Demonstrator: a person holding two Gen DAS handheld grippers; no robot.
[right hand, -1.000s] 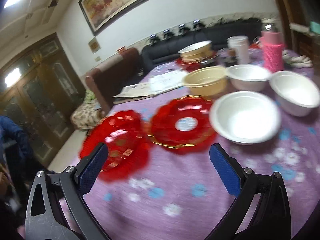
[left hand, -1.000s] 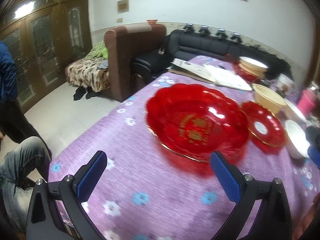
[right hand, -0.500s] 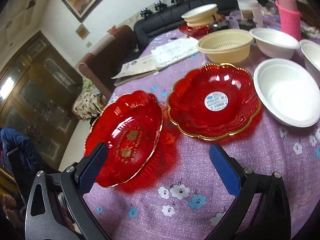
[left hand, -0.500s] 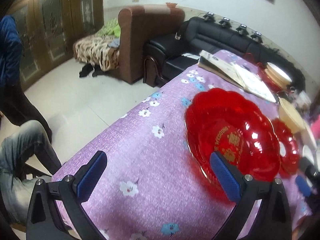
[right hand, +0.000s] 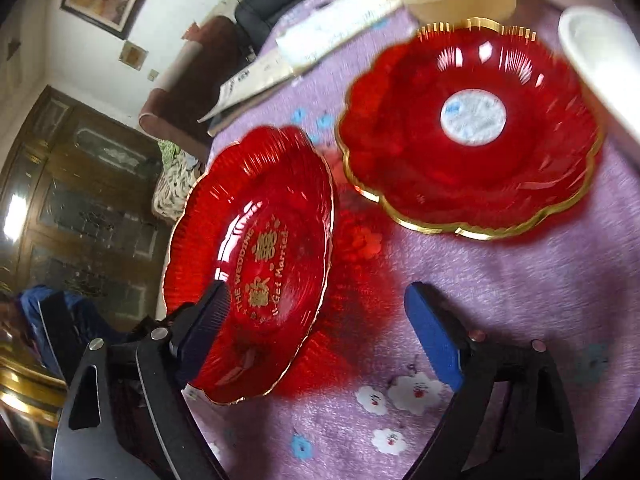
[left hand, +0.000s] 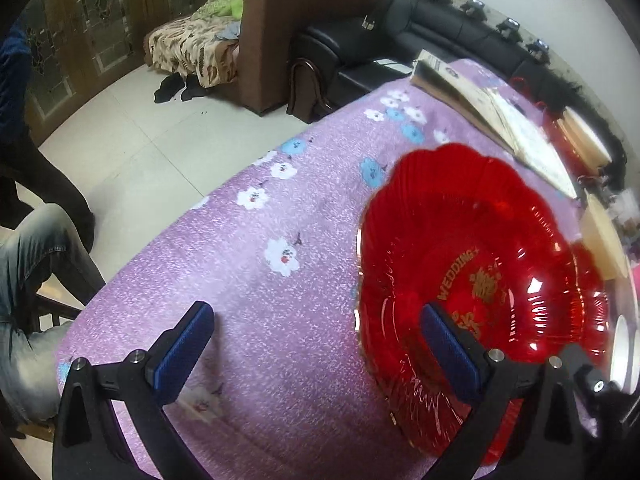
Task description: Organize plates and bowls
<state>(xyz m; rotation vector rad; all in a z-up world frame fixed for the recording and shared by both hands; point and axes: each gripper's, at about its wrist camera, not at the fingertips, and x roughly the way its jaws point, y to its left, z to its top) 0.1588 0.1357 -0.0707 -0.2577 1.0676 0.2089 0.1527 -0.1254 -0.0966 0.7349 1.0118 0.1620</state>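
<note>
Red wedding plate [right hand: 256, 256] and gold-rimmed red plate [right hand: 472, 136] lying side by side, unstacked, on the purple worktop [right hand: 500, 304], bowls beyond ungathered, left claw [left hand: 316, 340] and right claw [right hand: 316, 332] both spread wide, empty.

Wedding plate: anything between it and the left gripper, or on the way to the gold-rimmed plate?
Nothing visible. The left gripper, open, straddles the wedding plate's near rim. Only bare tablecloth separates the wedding plate from the gold-rimmed plate.
</note>
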